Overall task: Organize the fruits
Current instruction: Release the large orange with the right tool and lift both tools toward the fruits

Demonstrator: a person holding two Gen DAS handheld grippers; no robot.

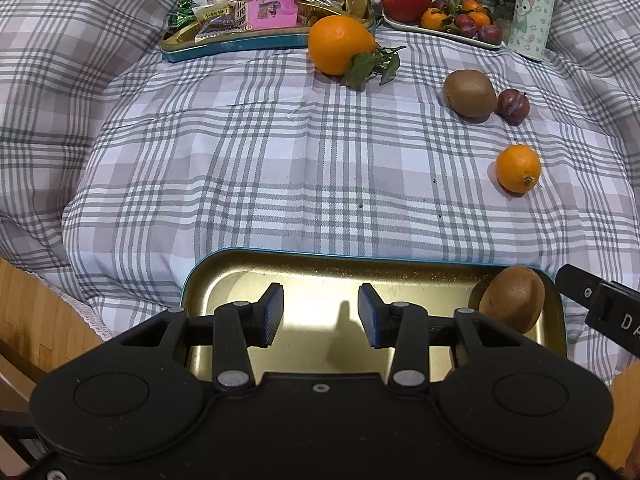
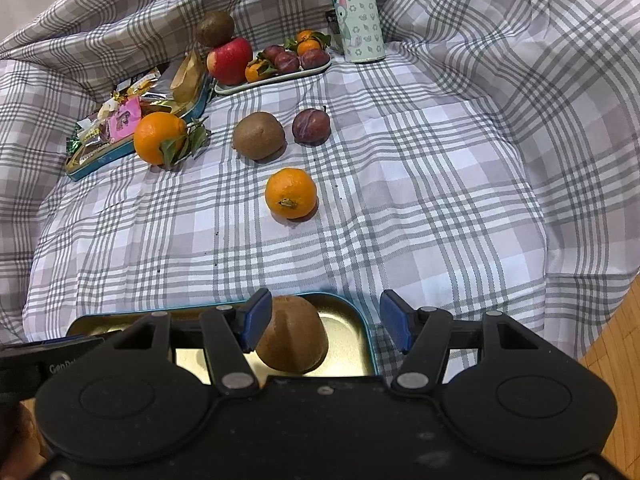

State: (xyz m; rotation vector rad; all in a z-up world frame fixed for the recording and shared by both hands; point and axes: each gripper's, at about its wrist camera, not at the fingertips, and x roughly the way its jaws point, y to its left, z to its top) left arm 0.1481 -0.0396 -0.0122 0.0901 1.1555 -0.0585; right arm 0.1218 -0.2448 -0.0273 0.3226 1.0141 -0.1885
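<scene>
A gold tin tray (image 1: 320, 268) with a blue rim lies at the near edge of the checked cloth; it also shows in the right wrist view (image 2: 352, 320). A kiwi (image 1: 514, 302) lies in its right end, seen too in the right wrist view (image 2: 294, 334). My left gripper (image 1: 320, 316) is open and empty above the tray. My right gripper (image 2: 324, 320) is open over the kiwi, apart from it. On the cloth lie a small orange (image 2: 291, 193), a kiwi (image 2: 259, 134), a plum (image 2: 311, 125) and a large leafy orange (image 2: 159, 137).
At the back stands a white plate (image 2: 276, 78) with an apple, a kiwi on top, plums and small oranges. A blue tin of snack packets (image 2: 120, 128) lies at the back left. A patterned bottle (image 2: 358, 12) stands at the back right. Wooden floor (image 2: 616, 344) shows beyond the cloth's edge.
</scene>
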